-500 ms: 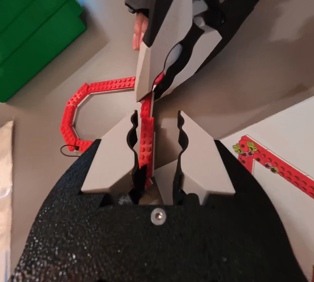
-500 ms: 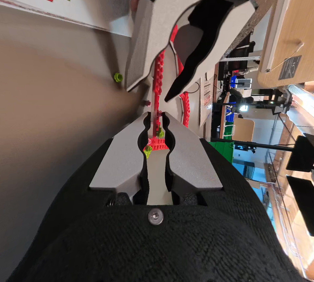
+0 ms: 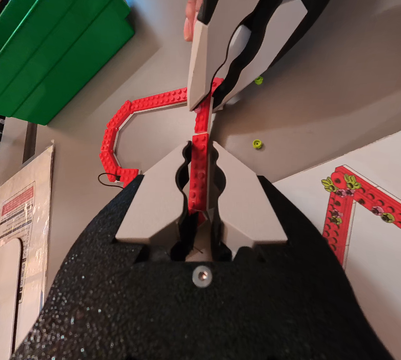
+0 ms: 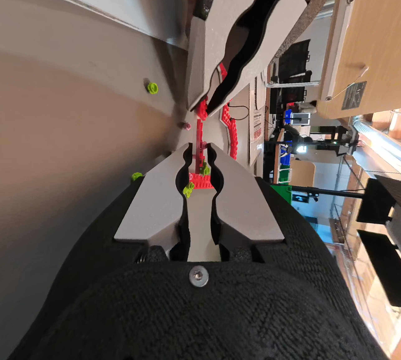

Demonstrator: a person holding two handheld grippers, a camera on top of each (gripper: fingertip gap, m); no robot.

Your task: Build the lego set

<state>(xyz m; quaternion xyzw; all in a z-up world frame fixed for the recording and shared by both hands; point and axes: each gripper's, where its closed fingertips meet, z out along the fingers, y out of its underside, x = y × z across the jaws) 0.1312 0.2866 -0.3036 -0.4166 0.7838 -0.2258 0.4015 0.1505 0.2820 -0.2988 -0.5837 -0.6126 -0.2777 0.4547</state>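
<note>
The left tool [image 3: 200, 143] was pinching a straight red run of the lego frame [image 3: 200, 176], which stood on edge between its two grey fingers, its white underside turned toward 3 o'clock. From that run the frame carried on toward 12 o'clock, then bent toward 9 o'clock in a faceted curve of red plates lying over the grey counter [image 3: 303, 111]. At 12 o'clock the right tool [image 3: 208, 104] was pressed onto the far corner of the same frame, and part of a hand [image 3: 192, 22] showed behind it.

In the right wrist view the right tool [image 4: 198, 144] gripped the frame [image 4: 200, 181] near small lime leaf pieces [image 4: 187, 190] fixed to it. The left tool [image 4: 200, 108] pinched the frame farther along at 12 o'clock.

Two loose lime studs [image 3: 257, 144] lay on the counter at 2 o'clock, apart from the frame. A green bin [image 3: 54, 45] stood at 10 o'clock, the instruction sheet [image 3: 358, 208] lay at 4 o'clock, and a clear printed bag [image 3: 23, 219] at 8 o'clock.
</note>
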